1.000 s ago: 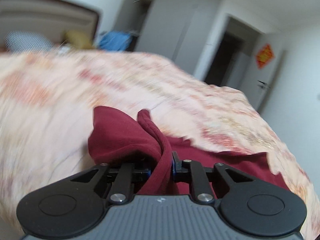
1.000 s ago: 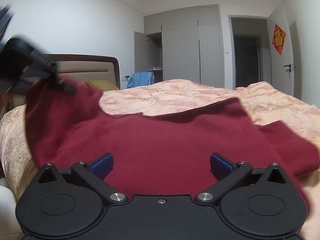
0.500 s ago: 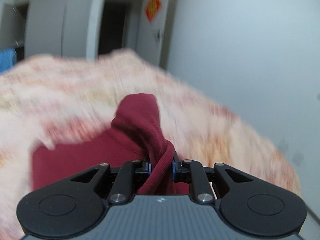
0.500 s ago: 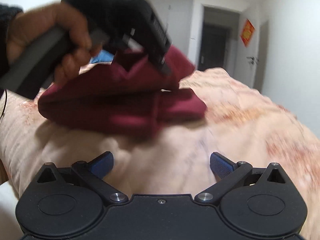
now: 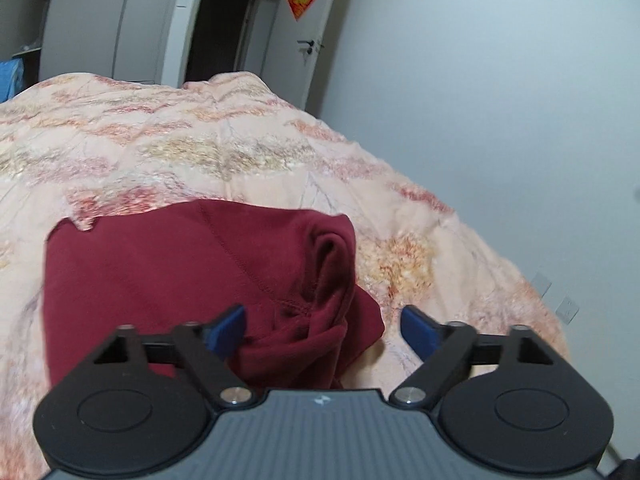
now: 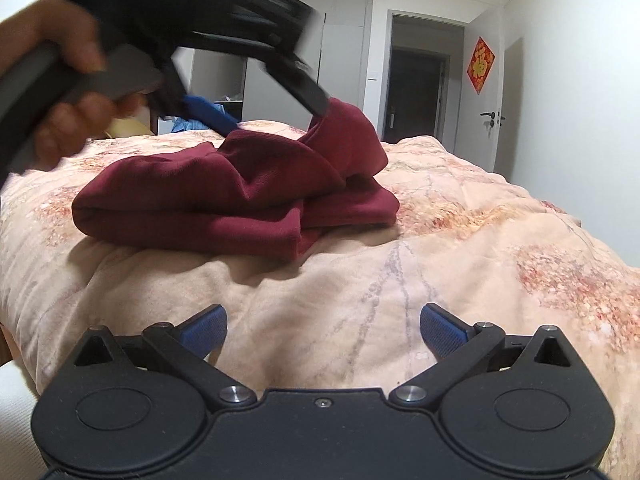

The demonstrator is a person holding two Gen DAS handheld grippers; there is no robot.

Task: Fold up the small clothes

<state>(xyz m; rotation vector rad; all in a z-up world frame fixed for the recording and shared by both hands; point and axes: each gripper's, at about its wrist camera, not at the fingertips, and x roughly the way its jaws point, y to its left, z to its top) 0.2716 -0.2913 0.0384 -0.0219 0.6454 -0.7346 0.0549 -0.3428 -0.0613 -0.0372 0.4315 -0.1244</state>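
A dark red garment (image 5: 192,272) lies folded over on the patterned bedspread (image 5: 200,148). My left gripper (image 5: 322,328) is open just above the garment's bunched right edge, jaws apart with the cloth between them but not pinched. In the right wrist view the garment (image 6: 224,196) is a folded pile on the bed, and the left gripper (image 6: 272,116) hovers over its raised far corner, held by a hand. My right gripper (image 6: 324,330) is open and empty, low over the bare bedspread (image 6: 440,240) in front of the garment.
White wardrobes (image 6: 344,52), a dark doorway (image 6: 416,92) and a door with a red decoration (image 6: 482,65) stand beyond the bed. A white wall (image 5: 500,100) runs along the bed's right side. A blue item (image 6: 192,125) lies behind the bed.
My left gripper carried a pinched fold of the garment over to the right, laid it down and opened. My right gripper drew back off the garment and stays open.
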